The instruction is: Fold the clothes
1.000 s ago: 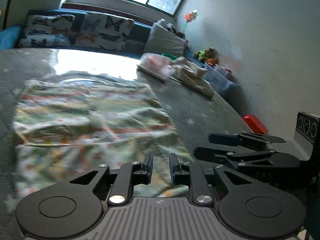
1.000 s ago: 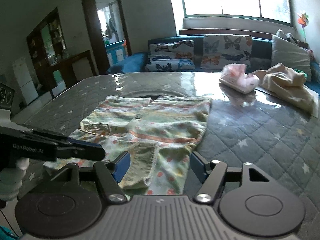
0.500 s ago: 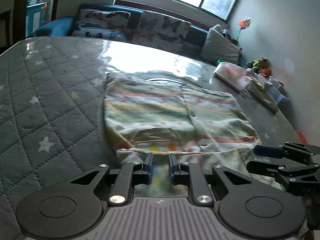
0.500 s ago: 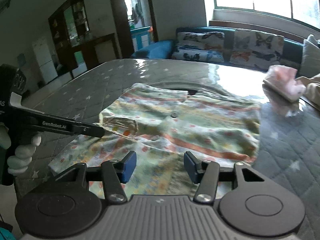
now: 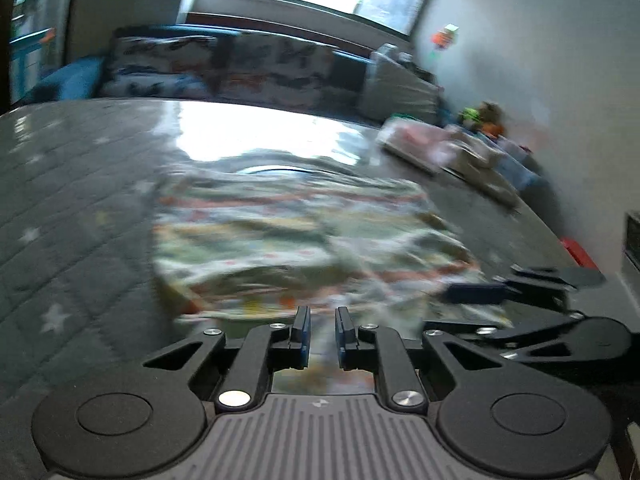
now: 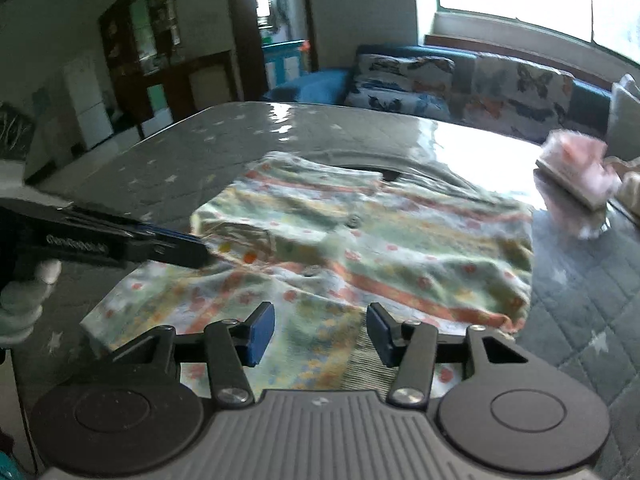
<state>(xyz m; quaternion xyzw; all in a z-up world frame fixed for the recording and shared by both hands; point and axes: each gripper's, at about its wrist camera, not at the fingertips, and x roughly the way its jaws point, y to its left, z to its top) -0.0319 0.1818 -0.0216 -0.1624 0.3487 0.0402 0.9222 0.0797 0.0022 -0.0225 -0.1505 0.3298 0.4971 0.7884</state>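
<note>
While the patterned shirt [image 6: 360, 248] lies spread on the quilted table [image 6: 580, 320], the right view alone shows a gloved hand [image 6: 24, 300] and a cabinet [image 6: 160, 48]. The left gripper [image 5: 322, 334] stands narrow, nothing pinched; the right gripper [image 6: 320, 336] stands half open over the hem. A toy [image 5: 480, 118] shows only in the left view.

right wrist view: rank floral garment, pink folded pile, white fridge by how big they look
1. floral garment, by far the largest.
2. and 3. pink folded pile and white fridge look about alike; the fridge stands much farther off, so I won't rank them.
</note>
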